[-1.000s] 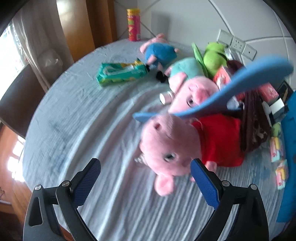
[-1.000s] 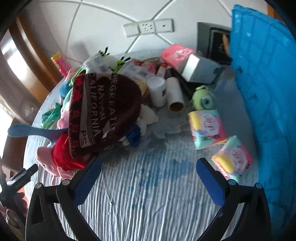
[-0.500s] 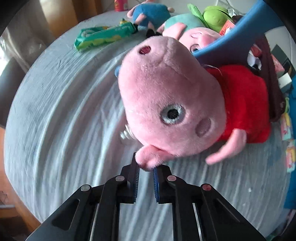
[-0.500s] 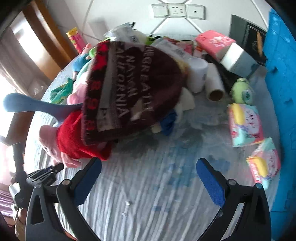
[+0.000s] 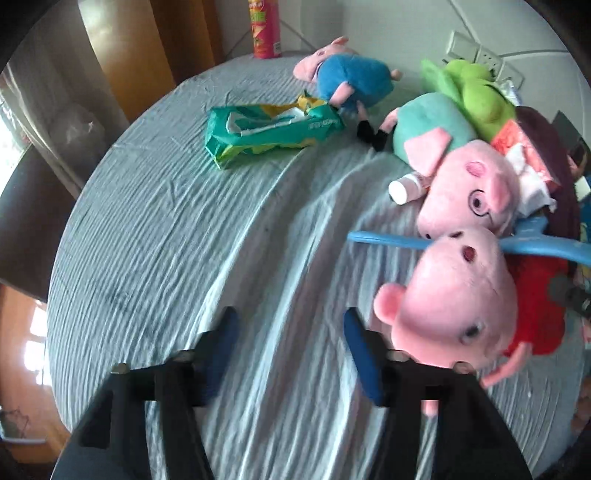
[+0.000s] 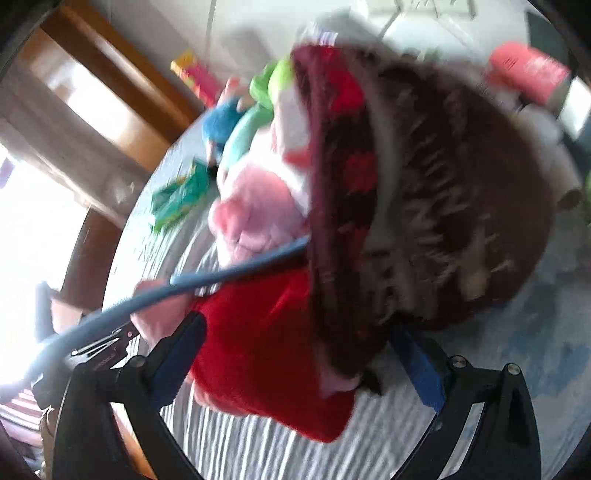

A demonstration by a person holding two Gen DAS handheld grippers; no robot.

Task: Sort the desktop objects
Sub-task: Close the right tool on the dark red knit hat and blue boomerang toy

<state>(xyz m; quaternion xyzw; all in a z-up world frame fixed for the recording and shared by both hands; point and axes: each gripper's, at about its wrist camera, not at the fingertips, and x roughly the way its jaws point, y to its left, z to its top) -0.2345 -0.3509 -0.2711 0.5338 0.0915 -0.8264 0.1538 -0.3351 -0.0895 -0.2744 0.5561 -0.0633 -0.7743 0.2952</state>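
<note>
A pink pig plush in a red dress (image 5: pixel 454 306) lies on the round table's grey-blue cloth (image 5: pixel 166 240). It lies just right of my left gripper (image 5: pixel 291 347). That gripper's jaws are opening, with only cloth between them. A blue plastic hanger (image 5: pixel 388 238) rests across the pig's head. In the blurred right wrist view, my right gripper (image 6: pixel 297 362) stands wide open low over the pig's red dress (image 6: pixel 266 350). A brown knit cap (image 6: pixel 443 184) drapes over the pig there. The hanger (image 6: pixel 221 277) runs out to the left.
Behind lie a pig plush with a teal body (image 5: pixel 472 192), a blue-bodied pig plush (image 5: pixel 351 77), a green frog plush (image 5: pixel 472 92), a green wipes pack (image 5: pixel 269 129) and a small white bottle (image 5: pixel 402 190). A red snack can (image 5: pixel 266 29) stands at the far edge.
My left gripper was shut on the red-dress pig's ear, then let go and shifted left. My right gripper has closed in on the cap and pig, still open.
</note>
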